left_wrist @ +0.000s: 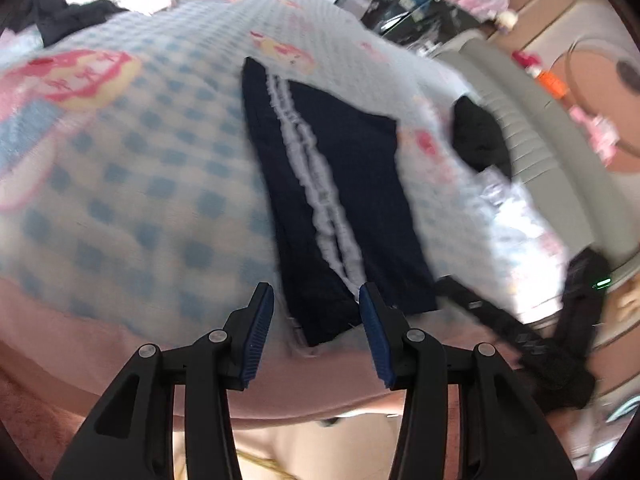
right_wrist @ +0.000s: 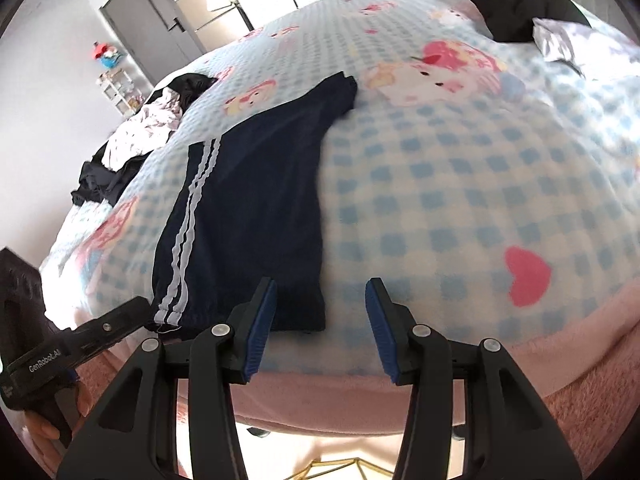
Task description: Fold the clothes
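Note:
Dark navy trousers with white side stripes lie flat and lengthwise on the blue-check blanket. My left gripper hovers open over the near hem by the striped edge, nothing pinched between its blue pads. In the right wrist view the same trousers stretch away, and my right gripper stands open at the hem's plain corner, its left pad over the cloth edge. Each gripper shows in the other's view: a right finger and a left finger.
A heap of white, pink and black clothes sits at the bed's far left edge. A black garment and a shiny bag lie at the far right. A pink border runs along the bed's near edge.

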A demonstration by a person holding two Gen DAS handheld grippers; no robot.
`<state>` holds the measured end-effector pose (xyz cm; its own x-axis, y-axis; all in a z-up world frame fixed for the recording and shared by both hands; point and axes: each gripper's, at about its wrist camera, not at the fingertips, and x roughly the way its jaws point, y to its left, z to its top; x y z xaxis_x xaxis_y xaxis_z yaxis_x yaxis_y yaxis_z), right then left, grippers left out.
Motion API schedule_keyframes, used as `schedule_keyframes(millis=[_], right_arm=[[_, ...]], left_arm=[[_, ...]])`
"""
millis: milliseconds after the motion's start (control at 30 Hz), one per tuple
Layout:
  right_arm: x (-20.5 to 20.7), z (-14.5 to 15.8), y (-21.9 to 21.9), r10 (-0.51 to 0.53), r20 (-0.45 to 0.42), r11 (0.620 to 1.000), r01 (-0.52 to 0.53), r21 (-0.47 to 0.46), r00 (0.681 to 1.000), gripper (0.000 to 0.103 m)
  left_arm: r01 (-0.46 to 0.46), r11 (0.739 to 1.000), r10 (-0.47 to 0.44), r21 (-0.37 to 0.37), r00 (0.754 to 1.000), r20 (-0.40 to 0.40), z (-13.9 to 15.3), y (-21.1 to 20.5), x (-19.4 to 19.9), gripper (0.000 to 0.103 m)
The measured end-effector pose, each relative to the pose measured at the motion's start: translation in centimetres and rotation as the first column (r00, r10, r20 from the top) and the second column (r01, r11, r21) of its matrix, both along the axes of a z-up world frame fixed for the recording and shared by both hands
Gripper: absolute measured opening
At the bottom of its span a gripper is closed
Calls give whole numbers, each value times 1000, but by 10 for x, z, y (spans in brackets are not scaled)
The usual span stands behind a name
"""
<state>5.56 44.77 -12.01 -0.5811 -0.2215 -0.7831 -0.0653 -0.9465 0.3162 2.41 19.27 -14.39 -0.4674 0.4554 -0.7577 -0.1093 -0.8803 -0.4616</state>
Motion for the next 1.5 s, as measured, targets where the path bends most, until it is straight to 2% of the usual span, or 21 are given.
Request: schedule_keyframes(millis=[33, 100, 200, 333, 367, 433, 533, 667, 700, 733, 833, 967, 1067, 1133, 1167, 1200, 1300, 1500], right_arm=[[-1, -1, 0, 0, 4, 1000, 0, 0, 1000, 47], [0, -3, 5, -13, 13, 1000, 13, -2, 1000, 47], [3, -5, 15, -42, 23, 999, 43, -18, 999, 47], [4, -8, 20, -18, 34, 996, 21, -87, 999, 47], [4, -7, 16, 3, 29, 998, -1, -69, 1000, 47], [3, -5, 7, 48, 15, 999, -48, -20, 999, 47], [0, -8, -2, 104, 20, 993, -103, -59, 994, 47], [-8, -24, -8, 120, 61, 990, -114, -83, 991, 47], [-9, -27, -7, 125, 63, 989, -119, -91, 990, 39], [-11, -28, -6, 129, 64, 987, -122, -105, 990, 36], [-13, -27, -2, 128, 60, 982, -118, -150, 990, 34], [-18, -28, -7, 141, 64, 981, -131, -143, 988, 34], [-29, -32, -11, 153, 72, 978, -140, -153, 986, 39], [-37, -37, -15, 165, 93, 979, -151, -139, 982, 35], [-37, -36, -17, 169, 92, 979, -156, -135, 981, 29], [-35, -33, -18, 171, 85, 978, -159, -132, 981, 23], [-26, -25, -19, 178, 64, 978, -169, -123, 982, 17], [0, -13, -9, 171, 57, 969, -157, -188, 984, 17]], left_arm=[[-7, 999, 7, -41, 1000, 8, -2, 1, 0, 46], [-20, 998, 21, -60, 999, 25, -6, -2, 0, 46], [-27, 1000, 28, -14, 999, 19, -2, -3, 2, 46], [4, 990, -11, 141, 999, 52, -6, -6, 4, 47], [1, 986, -13, 168, 998, 69, -10, -3, 0, 47], [-1, 981, -18, 195, 995, 95, -17, 1, -4, 47], [-18, 973, -8, 230, 993, 114, -23, 3, -5, 46], [-41, 958, 10, 285, 994, 112, -24, 3, -7, 43], [-51, 958, 24, 282, 995, 97, -22, 2, -6, 40], [-48, 961, 26, 272, 996, 83, -20, 4, -5, 39], [-16, 971, -6, 240, 996, 93, -23, 11, -9, 39], [-22, 969, -8, 246, 993, 119, -33, 15, -14, 41], [-20, 971, -10, 238, 992, 124, -37, 15, -16, 42], [-19, 973, -8, 230, 993, 115, -37, 16, -15, 41], [-13, 975, -11, 221, 994, 104, -34, 17, -14, 37], [-3, 978, -16, 209, 996, 92, -31, 16, -11, 33], [28, 983, -40, 179, 997, 63, -20, 18, -4, 26], [36, 982, -50, 188, 996, 70, -7, 12, 13, 25]])
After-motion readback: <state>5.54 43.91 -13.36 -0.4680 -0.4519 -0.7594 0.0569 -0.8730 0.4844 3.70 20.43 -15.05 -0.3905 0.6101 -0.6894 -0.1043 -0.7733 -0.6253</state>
